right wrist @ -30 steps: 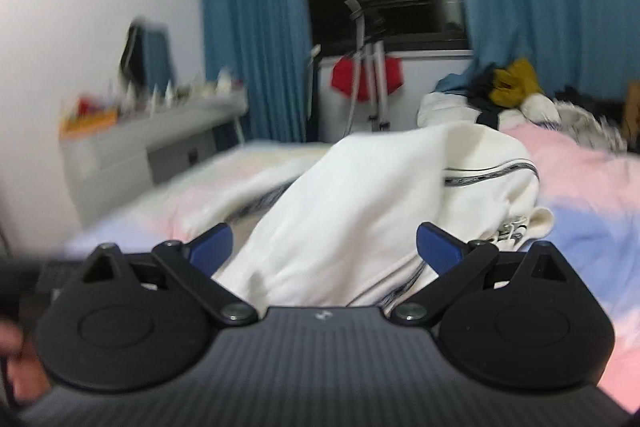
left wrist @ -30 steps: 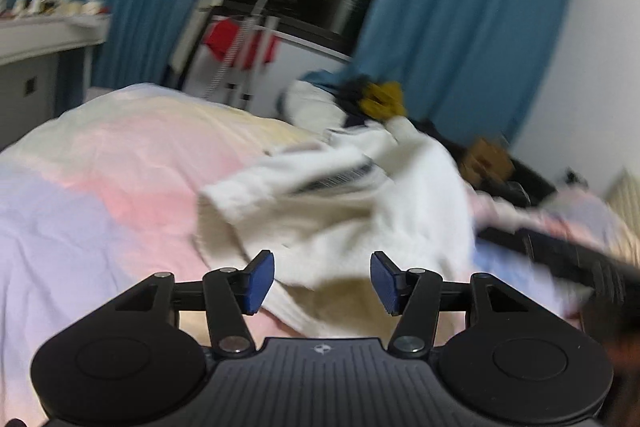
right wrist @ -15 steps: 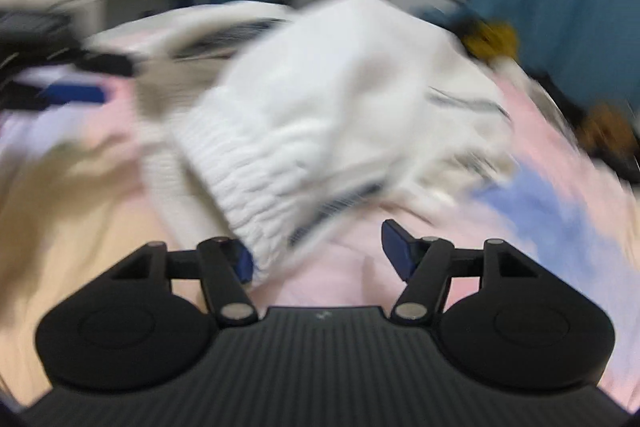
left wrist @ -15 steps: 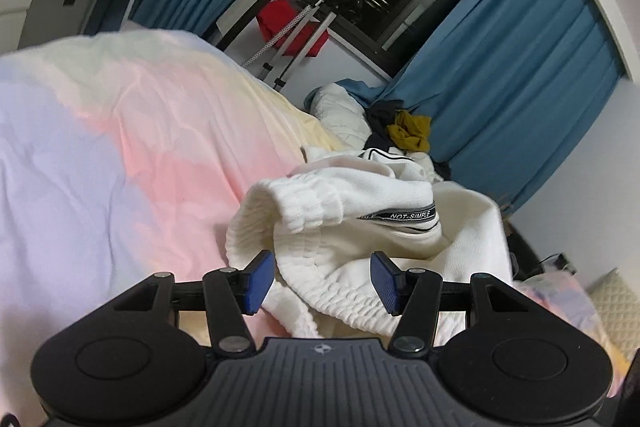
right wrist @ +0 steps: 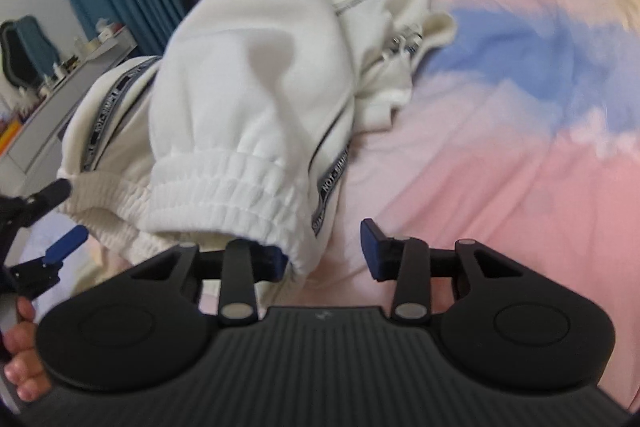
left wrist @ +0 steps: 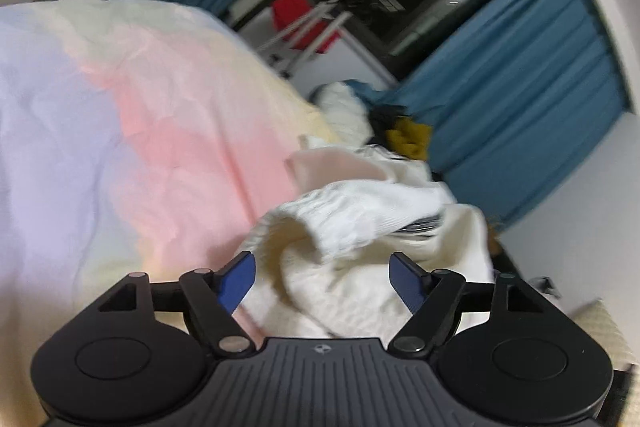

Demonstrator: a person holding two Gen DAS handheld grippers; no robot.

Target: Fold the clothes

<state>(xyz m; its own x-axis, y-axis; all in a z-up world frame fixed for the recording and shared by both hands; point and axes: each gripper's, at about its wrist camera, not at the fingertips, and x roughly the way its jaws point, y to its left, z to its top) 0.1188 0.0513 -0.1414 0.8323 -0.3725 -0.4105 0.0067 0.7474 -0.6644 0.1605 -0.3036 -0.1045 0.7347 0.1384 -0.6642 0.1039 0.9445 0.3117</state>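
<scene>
Because the white trousers (right wrist: 256,75) lie bunched on the pastel bedspread (right wrist: 520,131), the right gripper (right wrist: 324,251) is closing beside a ribbed cuff (right wrist: 228,183), not yet pinching it, while the left gripper (left wrist: 322,279) opens, gripping nothing.

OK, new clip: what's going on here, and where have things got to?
A person with a gripper in each hand is working on a pair of white sweatpants lying bunched on a pastel bedspread. The right gripper is closing at one ribbed cuff, whose edge hangs over its left pad; the pads are not yet pressing it. The left gripper is opening over the other cuff and grips nothing. The pants are still a crumpled heap, with no neat fold made.
</scene>
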